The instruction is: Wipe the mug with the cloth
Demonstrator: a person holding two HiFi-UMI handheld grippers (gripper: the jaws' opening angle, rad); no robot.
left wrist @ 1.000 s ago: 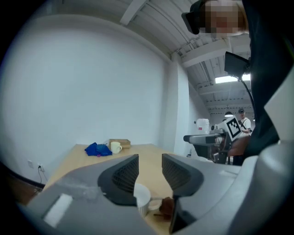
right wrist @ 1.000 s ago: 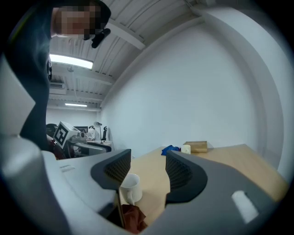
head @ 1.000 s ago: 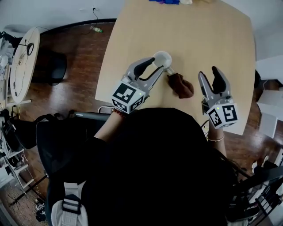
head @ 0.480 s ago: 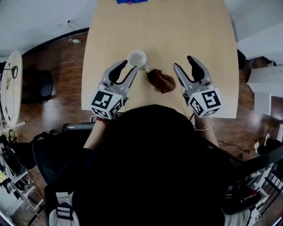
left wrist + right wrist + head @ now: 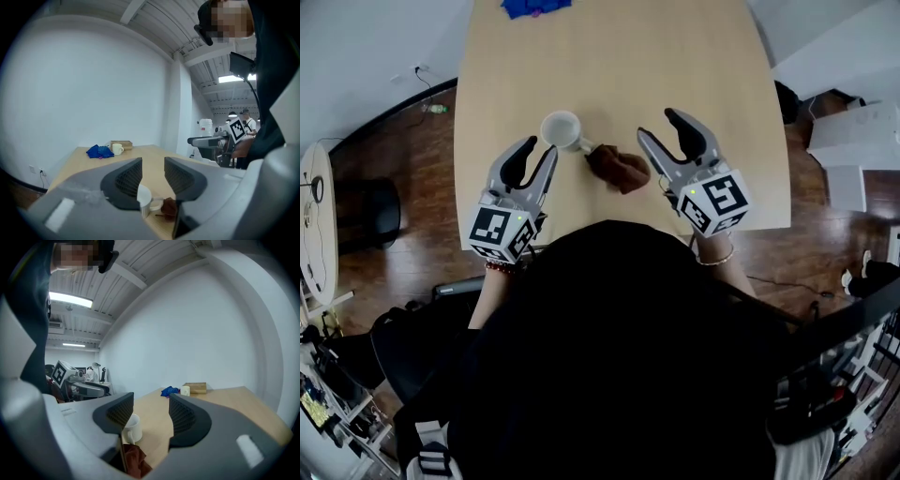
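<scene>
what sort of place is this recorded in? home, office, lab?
Probably an office or lab workspace: a long wooden table on a dark wood floor, a bare white wall, and an exposed ceiling with a strip light.

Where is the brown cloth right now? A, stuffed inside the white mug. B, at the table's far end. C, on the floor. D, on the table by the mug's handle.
D: the brown cloth lies on the table, right by the handle of the white mug.

Glossy mug (image 5: pixel 562 129), matt wooden table (image 5: pixel 675 75)
</scene>
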